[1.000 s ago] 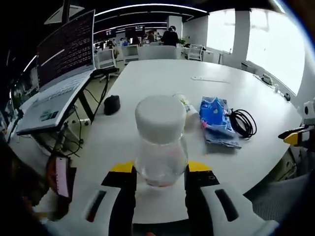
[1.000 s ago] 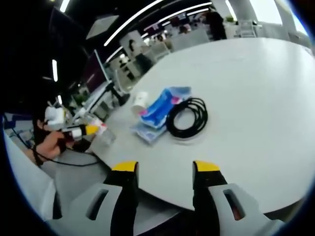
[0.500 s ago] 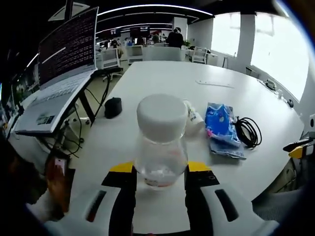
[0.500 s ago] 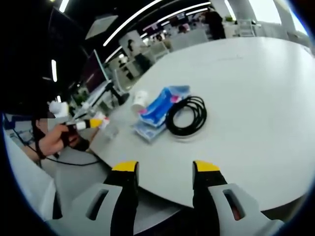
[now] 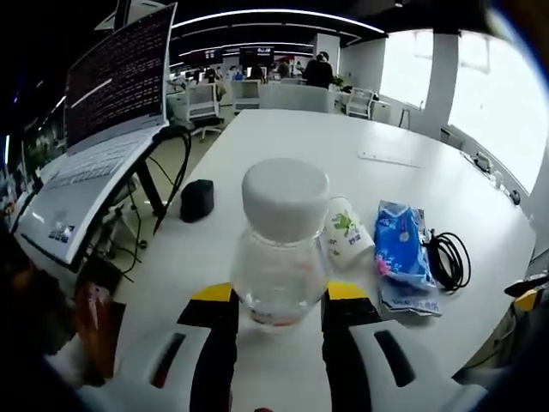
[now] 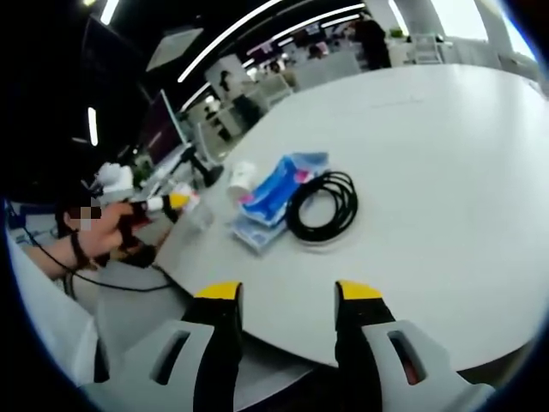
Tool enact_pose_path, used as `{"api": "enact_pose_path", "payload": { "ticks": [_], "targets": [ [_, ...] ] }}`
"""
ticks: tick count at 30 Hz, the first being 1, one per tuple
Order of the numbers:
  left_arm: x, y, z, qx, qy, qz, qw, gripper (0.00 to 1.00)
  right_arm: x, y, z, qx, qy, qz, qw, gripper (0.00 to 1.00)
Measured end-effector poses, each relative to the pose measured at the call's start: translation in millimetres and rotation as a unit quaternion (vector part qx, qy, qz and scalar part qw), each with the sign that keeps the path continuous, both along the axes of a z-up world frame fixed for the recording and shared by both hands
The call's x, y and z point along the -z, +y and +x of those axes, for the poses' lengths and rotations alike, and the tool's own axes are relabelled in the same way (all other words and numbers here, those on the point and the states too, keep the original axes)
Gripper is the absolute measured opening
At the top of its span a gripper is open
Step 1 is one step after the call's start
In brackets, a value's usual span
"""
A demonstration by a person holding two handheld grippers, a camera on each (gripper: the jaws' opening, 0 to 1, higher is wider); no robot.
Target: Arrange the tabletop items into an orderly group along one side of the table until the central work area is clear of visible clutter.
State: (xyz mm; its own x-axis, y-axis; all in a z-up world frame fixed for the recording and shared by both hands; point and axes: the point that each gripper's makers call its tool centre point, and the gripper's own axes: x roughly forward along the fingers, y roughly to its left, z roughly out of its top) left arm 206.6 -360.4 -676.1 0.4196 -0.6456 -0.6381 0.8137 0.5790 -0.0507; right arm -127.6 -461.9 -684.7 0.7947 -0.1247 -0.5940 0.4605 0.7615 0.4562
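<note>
My left gripper (image 5: pixel 280 300) is shut on a clear jar (image 5: pixel 281 257) with a white lid, held above the near end of the white table (image 5: pixel 283 137). Beyond it a paper cup (image 5: pixel 347 230) lies on its side, then a blue packet (image 5: pixel 403 249) and a coiled black cable (image 5: pixel 448 259). A small black box (image 5: pixel 197 199) sits near the table's left edge. My right gripper (image 6: pixel 287 296) is open over the table's near edge, with the cable (image 6: pixel 324 204), packet (image 6: pixel 276 193) and cup (image 6: pixel 241 178) ahead. The left gripper (image 6: pixel 167 204) with the jar (image 6: pixel 199 215) enters from the left.
An open laptop (image 5: pixel 94 129) stands on a stand left of the table, with cables hanging under it. A thin white strip (image 5: pixel 390 159) lies farther up the table. Office chairs (image 5: pixel 283 96) and people are in the background. A hand (image 6: pixel 107 232) holds the left gripper.
The left gripper with the jar has moved further over the table towards the cup and packet; in its view those things slid right. The right gripper has stayed still.
</note>
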Motion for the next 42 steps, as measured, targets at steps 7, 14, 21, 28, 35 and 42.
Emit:
{"api": "enact_pose_path", "payload": {
  "ticks": [7, 14, 21, 28, 35, 42],
  "targets": [
    [1.1, -15, 10.5, -0.005, 0.000, -0.005, 1.0000, 0.37, 1.0, -4, -6, 0.006, 0.002, -0.001, 1.0000, 0.41],
    [3.0, -26, 20.3, -0.012, 0.001, -0.008, 0.9999, 0.37, 3.2, -6, -12, 0.013, 0.003, 0.000, 0.9999, 0.41],
    [5.2, -38, 27.8, -0.016, 0.000, -0.012, 0.9998, 0.37, 4.9, -7, -19, 0.019, 0.006, 0.001, 0.9998, 0.41],
    [6.5, -52, 33.8, -0.023, 0.006, -0.019, 0.9995, 0.37, 4.6, -8, -20, 0.020, 0.005, 0.002, 0.9998, 0.41],
    [7.8, -61, 38.1, -0.026, 0.012, -0.023, 0.9993, 0.37, 4.9, -8, -22, 0.020, 0.007, 0.001, 0.9998, 0.41],
    [9.0, -69, 42.3, -0.027, 0.017, -0.028, 0.9991, 0.37, 5.5, -9, -25, 0.024, 0.008, 0.003, 0.9997, 0.41]
  ]
}}
